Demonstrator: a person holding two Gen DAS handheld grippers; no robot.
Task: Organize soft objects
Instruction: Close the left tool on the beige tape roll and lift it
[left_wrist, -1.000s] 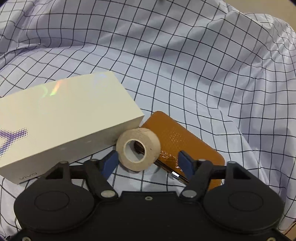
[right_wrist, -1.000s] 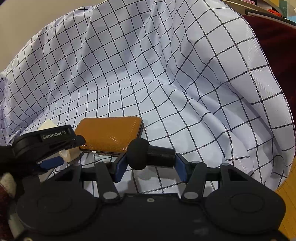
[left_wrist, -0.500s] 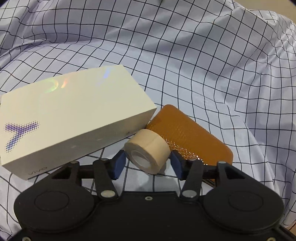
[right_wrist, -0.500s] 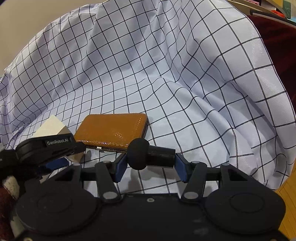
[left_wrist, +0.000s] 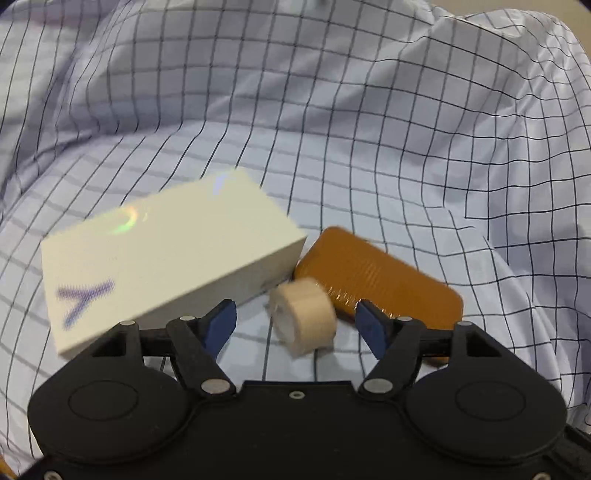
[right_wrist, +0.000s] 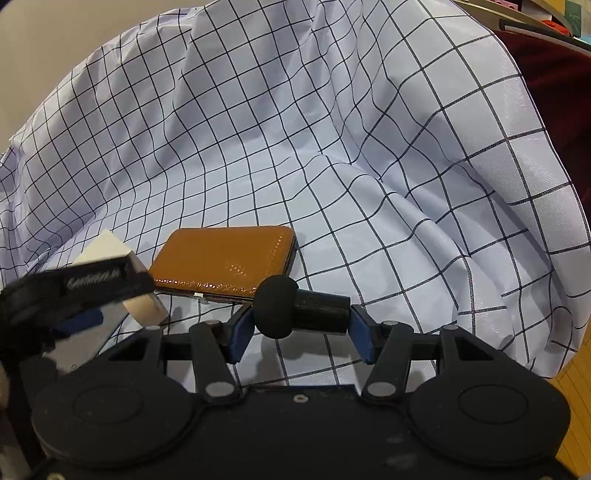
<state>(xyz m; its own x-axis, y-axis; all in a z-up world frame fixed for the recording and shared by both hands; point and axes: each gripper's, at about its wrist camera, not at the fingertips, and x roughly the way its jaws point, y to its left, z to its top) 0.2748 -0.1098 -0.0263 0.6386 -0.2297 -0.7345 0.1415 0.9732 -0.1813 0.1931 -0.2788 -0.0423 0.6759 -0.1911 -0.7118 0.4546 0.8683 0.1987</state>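
Note:
A beige tape roll (left_wrist: 303, 317) lies on the checked cloth (left_wrist: 332, 129), free between the fingers of my left gripper (left_wrist: 295, 326), which is open. A white phone box (left_wrist: 162, 258) lies to its left and an orange-brown case (left_wrist: 380, 273) to its right. My right gripper (right_wrist: 300, 330) is shut on a small black microphone (right_wrist: 295, 308) with a foam head, held just above the cloth. In the right wrist view the orange-brown case (right_wrist: 225, 264) lies ahead, and the left gripper (right_wrist: 77, 295) and tape roll (right_wrist: 146, 308) are at the left.
The checked cloth (right_wrist: 332, 147) drapes in folds over a raised back and sides. A dark red surface (right_wrist: 554, 74) shows at the far right, and wood floor (right_wrist: 576, 387) at the lower right.
My left gripper closed on the tape roll, then opened and let it go; the roll now lies on the cloth. The left gripper pulled back. My right gripper held still.

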